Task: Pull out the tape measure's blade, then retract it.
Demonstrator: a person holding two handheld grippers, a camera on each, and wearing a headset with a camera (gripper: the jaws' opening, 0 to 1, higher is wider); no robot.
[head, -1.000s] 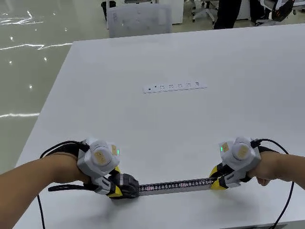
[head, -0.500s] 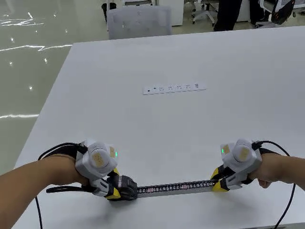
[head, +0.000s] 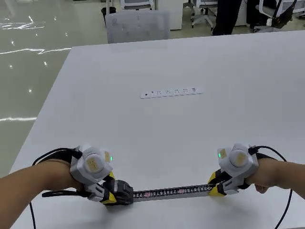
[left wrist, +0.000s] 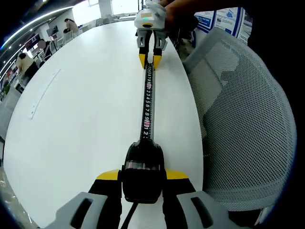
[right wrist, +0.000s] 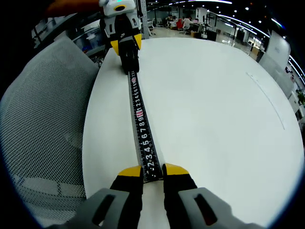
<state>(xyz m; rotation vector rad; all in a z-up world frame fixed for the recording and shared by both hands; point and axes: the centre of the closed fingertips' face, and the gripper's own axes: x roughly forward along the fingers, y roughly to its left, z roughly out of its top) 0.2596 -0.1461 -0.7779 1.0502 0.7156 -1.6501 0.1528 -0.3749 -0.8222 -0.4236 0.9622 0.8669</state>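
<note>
The black tape measure case (head: 122, 192) lies near the white table's front edge, and my left gripper (head: 114, 194) is shut on it. Its blade (head: 172, 192), printed with numbers, runs flat along the table to the right. My right gripper (head: 213, 188) is shut on the blade's tip. In the left gripper view the case (left wrist: 143, 164) sits between the yellow-tipped jaws of the left gripper (left wrist: 143, 177), and the blade (left wrist: 148, 95) leads away to the right gripper (left wrist: 150, 53). In the right gripper view the right gripper (right wrist: 152, 172) pinches the blade (right wrist: 140, 117), which runs to the case (right wrist: 129, 61).
A white power strip (head: 167, 92) lies mid-table (head: 190, 133). A grey chair (head: 137, 26) stands at the far edge. A mesh chair (left wrist: 238, 119) is right behind the table's front edge, close beside the blade. People and office chairs are in the background.
The head camera has tilted, so the scene sits a little lower. The stretch of blade between the grippers looks slightly longer. Both grippers keep their holds.
</note>
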